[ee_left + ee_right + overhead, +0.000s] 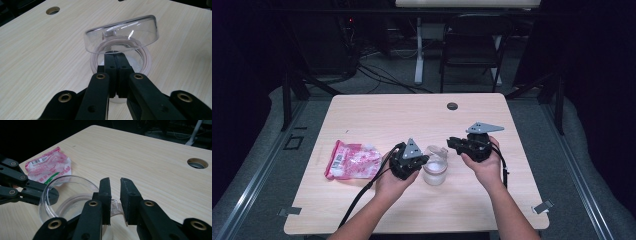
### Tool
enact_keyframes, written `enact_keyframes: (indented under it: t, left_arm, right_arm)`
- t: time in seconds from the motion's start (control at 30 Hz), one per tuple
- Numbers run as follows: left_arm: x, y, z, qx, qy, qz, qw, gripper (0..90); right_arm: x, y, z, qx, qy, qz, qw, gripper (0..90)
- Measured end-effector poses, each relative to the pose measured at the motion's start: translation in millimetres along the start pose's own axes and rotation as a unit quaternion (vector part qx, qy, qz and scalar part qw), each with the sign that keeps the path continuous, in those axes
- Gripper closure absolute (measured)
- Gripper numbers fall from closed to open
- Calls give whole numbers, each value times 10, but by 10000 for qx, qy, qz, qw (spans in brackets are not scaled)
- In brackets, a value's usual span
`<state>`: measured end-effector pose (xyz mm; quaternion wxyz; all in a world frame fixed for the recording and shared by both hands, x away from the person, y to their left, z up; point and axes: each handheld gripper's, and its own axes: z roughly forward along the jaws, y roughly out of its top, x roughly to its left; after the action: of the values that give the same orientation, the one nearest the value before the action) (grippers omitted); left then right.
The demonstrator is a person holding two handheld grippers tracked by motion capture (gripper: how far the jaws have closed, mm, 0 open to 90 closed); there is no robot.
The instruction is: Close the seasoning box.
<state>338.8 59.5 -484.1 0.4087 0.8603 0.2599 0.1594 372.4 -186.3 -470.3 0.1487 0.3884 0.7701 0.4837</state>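
Left gripper is clamped on the rim of the clear lid; in its own view I see the jaws pressed together w/ the lid's edge between them, lid tilted up off the jar and hanging just above the mouth. Lid is a shallow transparent dome, glossy, w/ a small knob or moulded bump at its centre; highlights run along its curved wall. Jar is clear too, round, w/ a thick pale rim; from the high view it looks to hold something white at the bottom, though I can't tell what at that size. It stands upright on the table, near the front middle, between my two grippers.

Right gripper sits just beside the jar on its far-right side; jaws parted, nothing between them; a small clear tab shows just behind the tips, prob. part of the jar rim or lid. Lid shows in that view as a tilted clear ring over the jar, left gripper's jaws nipping its left edge.

Pink-and-white plastic packet lies flat on the table, left of the left gripper, apart from the jar.
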Motion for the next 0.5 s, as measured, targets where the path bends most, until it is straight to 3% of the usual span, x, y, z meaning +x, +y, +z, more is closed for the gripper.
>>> enact_keyframes:
  t: [0.5]
  left_arm:
    - [-50,-148,21,52,-43,-59,10000,900]
  right_arm:
    - [-7,-2,-7,-64,-56,10,10000,736]
